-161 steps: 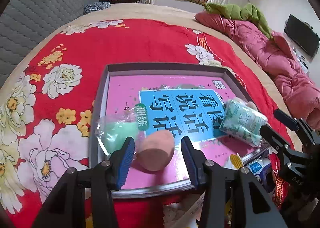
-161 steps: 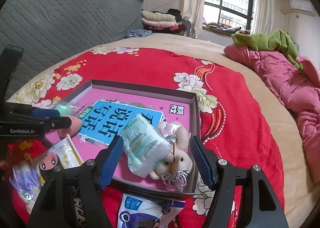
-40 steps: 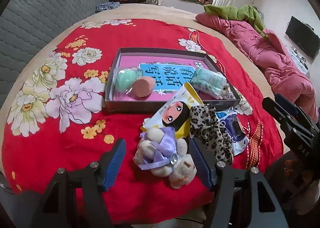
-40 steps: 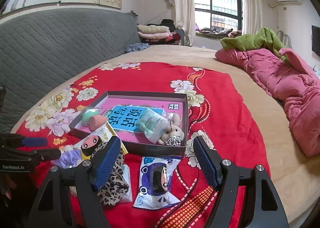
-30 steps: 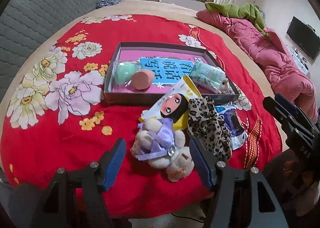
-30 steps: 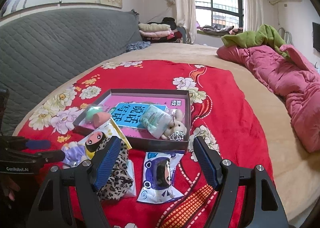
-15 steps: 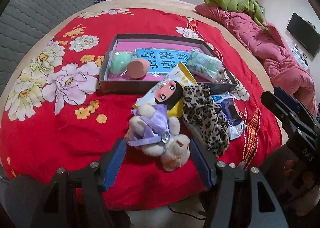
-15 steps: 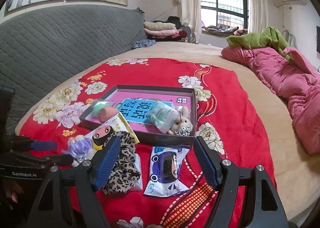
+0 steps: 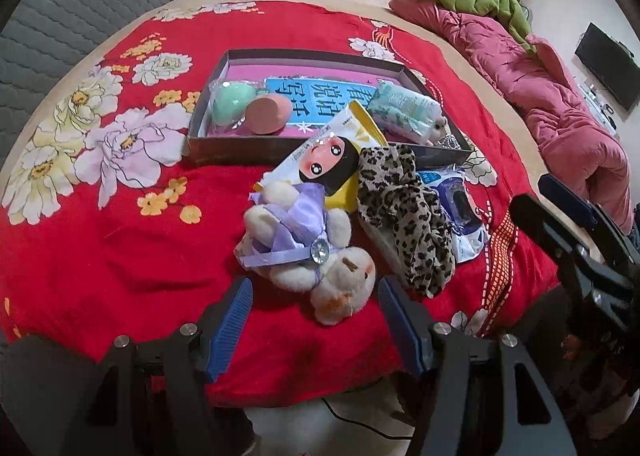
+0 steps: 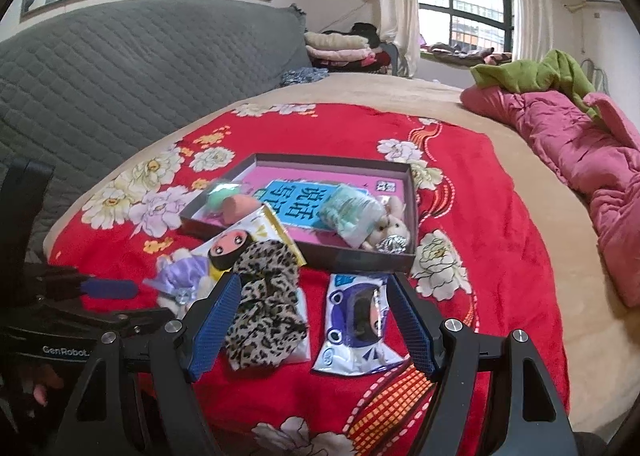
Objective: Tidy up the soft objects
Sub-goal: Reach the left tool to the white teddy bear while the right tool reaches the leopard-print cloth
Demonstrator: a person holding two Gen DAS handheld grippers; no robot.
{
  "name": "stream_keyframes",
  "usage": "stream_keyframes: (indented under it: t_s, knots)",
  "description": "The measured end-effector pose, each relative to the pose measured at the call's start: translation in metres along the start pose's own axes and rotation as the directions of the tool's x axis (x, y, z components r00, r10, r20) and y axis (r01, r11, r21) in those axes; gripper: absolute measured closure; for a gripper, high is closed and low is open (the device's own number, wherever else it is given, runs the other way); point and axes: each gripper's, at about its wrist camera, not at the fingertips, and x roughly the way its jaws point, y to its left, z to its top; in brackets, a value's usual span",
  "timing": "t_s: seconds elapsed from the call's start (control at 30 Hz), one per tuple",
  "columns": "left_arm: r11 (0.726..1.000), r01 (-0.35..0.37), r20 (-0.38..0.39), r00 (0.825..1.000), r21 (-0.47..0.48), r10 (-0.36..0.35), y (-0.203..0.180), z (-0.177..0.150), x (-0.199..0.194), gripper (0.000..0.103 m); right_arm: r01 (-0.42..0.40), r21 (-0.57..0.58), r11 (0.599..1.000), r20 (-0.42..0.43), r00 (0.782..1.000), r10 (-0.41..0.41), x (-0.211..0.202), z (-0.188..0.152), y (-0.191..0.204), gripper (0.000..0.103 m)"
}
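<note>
- Left claw [image 9: 314, 320] hangs over the near edge of the bed, blue pads spread wide, nothing between them.
- Just past its tips lies the plush toy [image 9: 308, 244] in a purple dress, on its side, head toward the claw.
- Right claw [image 10: 314, 320] is spread as well and empty, above the red blanket [image 10: 472, 288].
- Ahead of it, the leopard-print cloth [image 10: 264, 308] sits by its left pad and a blue packet [image 10: 356, 320] by its right.
- A yellow packet [image 9: 332, 152] with a cartoon face leans on the box wall, half under the leopard cloth.
- Further out, the shallow box [image 9: 324, 56] already holds a green ball [image 9: 230, 104], a pink ball [image 9: 268, 112], a pale green pack [image 9: 404, 108] and a small plush whose details are hard to make out.
- My read: the purple-dressed toy is the next pick for the left claw.
- Best to drop straight down and close across the body below the head, not on the loose ribbon, which would slip.
- Lift clear of the yellow packet before swinging toward the box, and aim for the free pink floor in the middle.
</note>
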Motion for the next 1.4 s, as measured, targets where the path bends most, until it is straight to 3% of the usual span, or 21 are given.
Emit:
stream_keyframes:
  t_s: [0.23, 0.63, 0.97, 1.3, 1.4]
  knots:
    - [0.999, 0.004, -0.030, 1.000, -0.034, -0.005, 0.004, -0.005, 0.010, 0.038, -0.019, -0.023, 1.000, -0.016, 1.000, 0.019, 0.004, -0.003, 0.005, 0.027]
    - [0.984, 0.106, -0.118, 0.985, -0.143, -0.123, 0.007, -0.010, 0.039, 0.038, -0.030, 0.009, 0.999, -0.052, 0.998, 0.031, 0.019, -0.006, -0.005, 0.027]
    - [0.960, 0.179, -0.089, 0.975, -0.215, -0.202, 0.012, 0.001, 0.054, 0.038, -0.036, 0.003, 0.999, -0.091, 0.995, 0.036, 0.037, -0.010, -0.005, 0.027]
    - [0.954, 0.191, -0.094, 0.971, -0.231, -0.217, 0.016, 0.010, 0.070, 0.039, -0.061, 0.010, 0.998, -0.137, 0.989, 0.061, 0.063, -0.011, -0.001, 0.027]
    - [0.956, 0.180, -0.096, 0.974, -0.232, -0.207, 0.020, 0.011, 0.074, 0.045, -0.076, -0.013, 0.997, -0.145, 0.987, 0.073, 0.070, -0.011, 0.006, 0.027]
